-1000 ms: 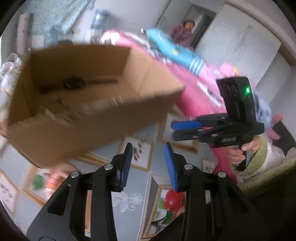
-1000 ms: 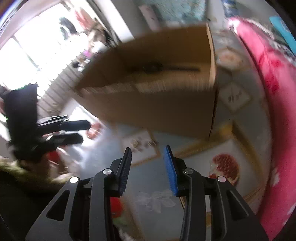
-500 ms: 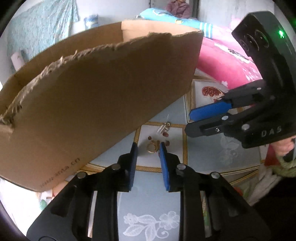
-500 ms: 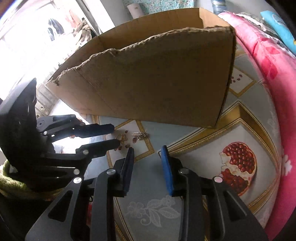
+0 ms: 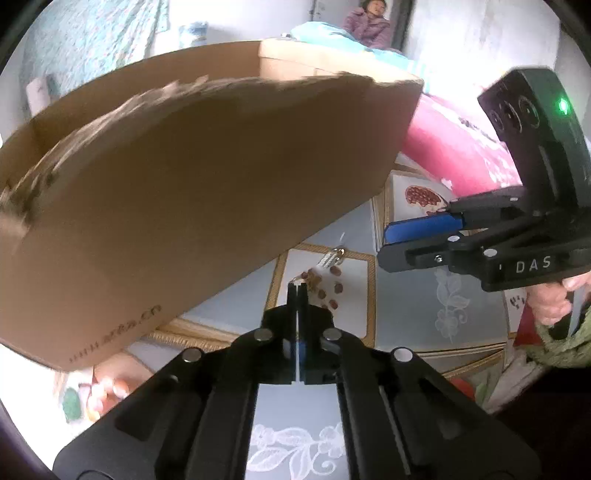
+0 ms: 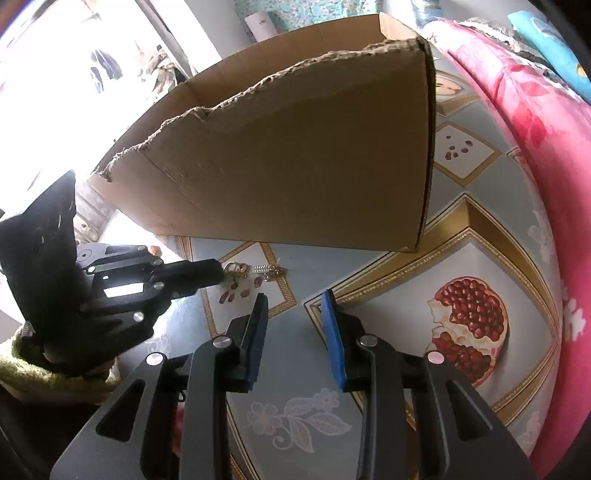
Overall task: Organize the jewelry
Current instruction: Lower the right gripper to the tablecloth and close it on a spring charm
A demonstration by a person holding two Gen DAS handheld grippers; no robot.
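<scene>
Small jewelry pieces lie on the patterned tabletop in front of a cardboard box (image 5: 207,192): a gold ring (image 6: 232,266) and a silver beaded earring (image 6: 263,269), also seen in the left wrist view (image 5: 330,258). My left gripper (image 5: 297,290) is shut with its tips down at the gold ring; whether it grips the ring I cannot tell. It shows in the right wrist view (image 6: 218,275). My right gripper (image 6: 293,314) is open and empty, just right of the jewelry, and shows in the left wrist view (image 5: 388,240).
The large open cardboard box (image 6: 295,158) stands right behind the jewelry. The tablecloth (image 6: 461,325) has pomegranate prints. A pink blanket (image 6: 546,147) lies along the right. A person (image 5: 365,22) sits far back.
My left gripper has closed from open and its tips now sit at the gold ring. Both grippers have dropped lower and closer to the jewelry in front of the box.
</scene>
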